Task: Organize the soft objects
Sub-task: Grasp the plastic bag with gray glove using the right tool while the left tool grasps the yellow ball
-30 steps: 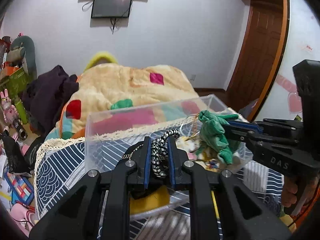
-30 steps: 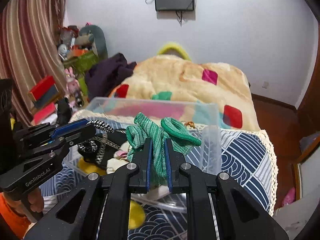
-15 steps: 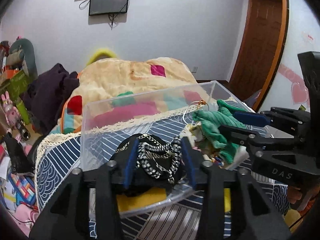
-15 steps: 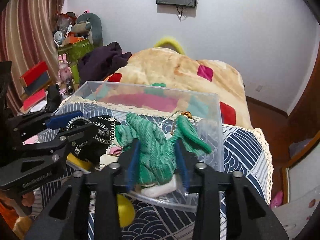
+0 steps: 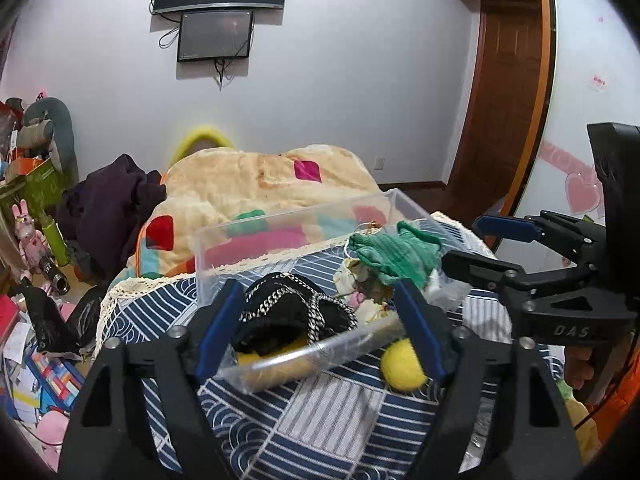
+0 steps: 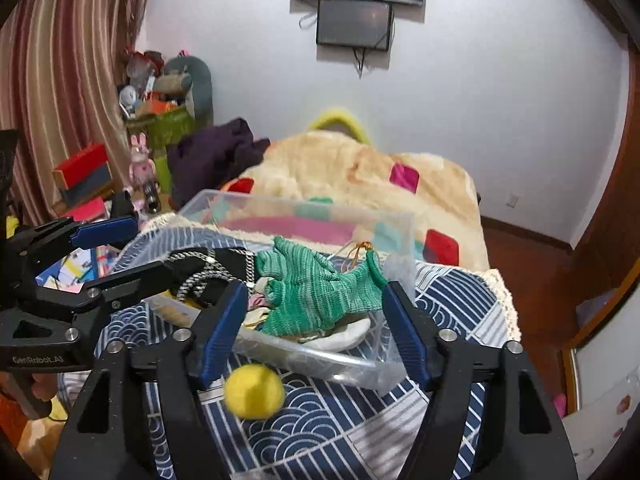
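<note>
A clear plastic box (image 5: 280, 220) (image 6: 396, 224) stands on the blue patterned table cover. In it lie a black cloth with a black-and-white cord (image 5: 288, 312) (image 6: 208, 272) at the left and a green knitted cloth (image 5: 396, 256) (image 6: 320, 292) at the right, over other soft items. My left gripper (image 5: 320, 328) is open and empty just in front of the box, over the black cloth. My right gripper (image 6: 312, 320) is open and empty in front of the green cloth. A yellow ball (image 5: 402, 366) (image 6: 254, 390) lies on the cover outside the box's near wall.
The table cover (image 5: 320, 412) (image 6: 320, 436) has a lace edge. Behind it a bed carries a beige blanket (image 5: 260, 184) and dark clothes (image 5: 112, 200). Toys and boxes (image 6: 160, 120) crowd the left floor. A wooden door (image 5: 504, 100) is at the right.
Both grippers opened and drew back from the box. The black corded cloth and the green cloth were let go and now lie in the box.
</note>
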`<move>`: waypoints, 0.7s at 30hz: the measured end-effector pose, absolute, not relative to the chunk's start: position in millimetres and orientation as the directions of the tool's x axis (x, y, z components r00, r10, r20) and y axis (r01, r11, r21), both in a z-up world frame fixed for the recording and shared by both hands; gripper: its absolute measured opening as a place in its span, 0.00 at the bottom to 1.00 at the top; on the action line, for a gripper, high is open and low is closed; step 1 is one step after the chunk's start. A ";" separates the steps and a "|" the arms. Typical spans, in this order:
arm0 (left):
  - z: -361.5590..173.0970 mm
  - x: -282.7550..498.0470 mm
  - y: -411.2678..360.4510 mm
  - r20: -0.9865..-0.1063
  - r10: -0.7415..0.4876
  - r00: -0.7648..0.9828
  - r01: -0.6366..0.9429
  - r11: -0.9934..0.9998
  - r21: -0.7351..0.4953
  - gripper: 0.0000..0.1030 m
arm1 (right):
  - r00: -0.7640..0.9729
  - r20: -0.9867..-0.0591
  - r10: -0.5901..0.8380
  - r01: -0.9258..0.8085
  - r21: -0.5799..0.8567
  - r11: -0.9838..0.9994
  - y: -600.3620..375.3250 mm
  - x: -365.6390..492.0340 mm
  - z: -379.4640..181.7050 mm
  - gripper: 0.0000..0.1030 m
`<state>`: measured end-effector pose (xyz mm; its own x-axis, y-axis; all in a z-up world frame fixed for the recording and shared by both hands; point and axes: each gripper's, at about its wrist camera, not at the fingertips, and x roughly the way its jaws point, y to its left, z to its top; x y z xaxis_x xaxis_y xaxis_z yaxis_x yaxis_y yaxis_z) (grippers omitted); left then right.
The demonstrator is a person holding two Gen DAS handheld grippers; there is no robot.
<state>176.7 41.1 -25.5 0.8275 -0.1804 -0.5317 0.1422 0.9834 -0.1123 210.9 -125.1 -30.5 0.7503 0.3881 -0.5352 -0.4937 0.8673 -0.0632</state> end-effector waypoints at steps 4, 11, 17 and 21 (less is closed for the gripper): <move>-26.0 157.3 41.2 -0.527 -0.166 0.834 0.128 0.986 -0.108 0.89 | 0.765 -0.505 0.400 -0.498 -0.069 0.865 -132.2 189.5 -30.3 0.82; -51.7 125.0 35.7 -0.570 -0.185 0.800 0.127 0.982 -0.141 0.90 | 0.742 -0.547 0.388 -0.506 -0.077 0.859 -142.2 161.4 -59.6 0.82; -83.1 111.7 26.5 -0.630 -0.191 0.753 0.117 0.981 -0.157 0.90 | 0.676 -0.623 0.393 -0.527 -0.037 0.849 -149.9 145.5 -95.5 0.82; -100.3 107.1 21.7 -0.661 -0.200 0.723 0.102 0.978 -0.184 0.90 | 0.624 -0.666 0.408 -0.535 0.017 0.845 -154.7 138.5 -115.1 0.82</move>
